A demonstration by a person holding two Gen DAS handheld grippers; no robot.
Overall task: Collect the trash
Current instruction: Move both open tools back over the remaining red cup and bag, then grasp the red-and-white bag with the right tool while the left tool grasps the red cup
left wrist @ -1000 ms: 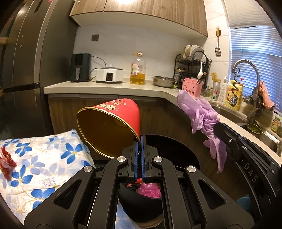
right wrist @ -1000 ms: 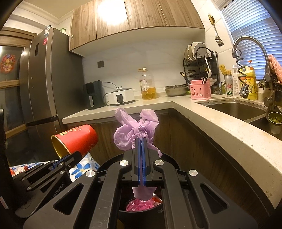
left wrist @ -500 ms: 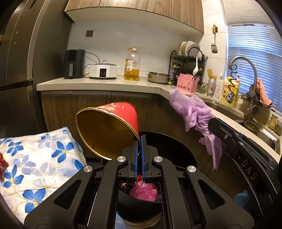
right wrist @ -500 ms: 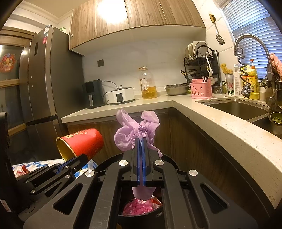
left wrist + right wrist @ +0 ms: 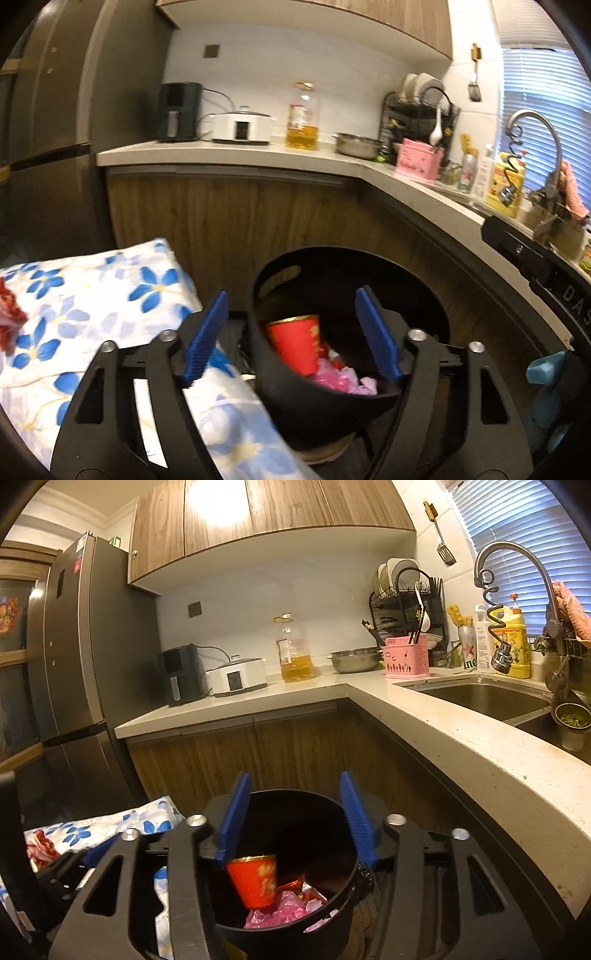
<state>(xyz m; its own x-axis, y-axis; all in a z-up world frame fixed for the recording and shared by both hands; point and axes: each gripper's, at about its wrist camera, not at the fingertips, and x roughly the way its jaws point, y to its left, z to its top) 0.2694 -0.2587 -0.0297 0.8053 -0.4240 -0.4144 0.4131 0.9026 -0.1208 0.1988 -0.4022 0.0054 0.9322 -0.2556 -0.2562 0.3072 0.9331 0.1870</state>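
My left gripper [image 5: 291, 292] hangs over a black trash bin [image 5: 295, 402], its jaws opening, with nothing between the blue pads [image 5: 207, 332]. A red paper cup [image 5: 295, 345] lies inside the bin on a pink bag [image 5: 330, 376], with a pale purple bag [image 5: 364, 384] beside it. Above the same bin [image 5: 288, 941], my right gripper [image 5: 293, 775] also has its jaws opening with nothing between them. From the right wrist the red cup [image 5: 255, 882] looks blurred, resting on the pink bag [image 5: 280, 912].
A blue-flowered cloth [image 5: 92, 295] lies left of the bin, with a red crumpled wrapper [image 5: 9, 325] on it. Wooden cabinets [image 5: 295, 746] and the countertop [image 5: 461, 746] curve behind and to the right. A fridge [image 5: 66, 664] stands at the left.
Both grippers went from shut to wide apart. The red cup left the left gripper and the purple bag left the right one; both now lie in the bin. The left gripper dipped slightly.
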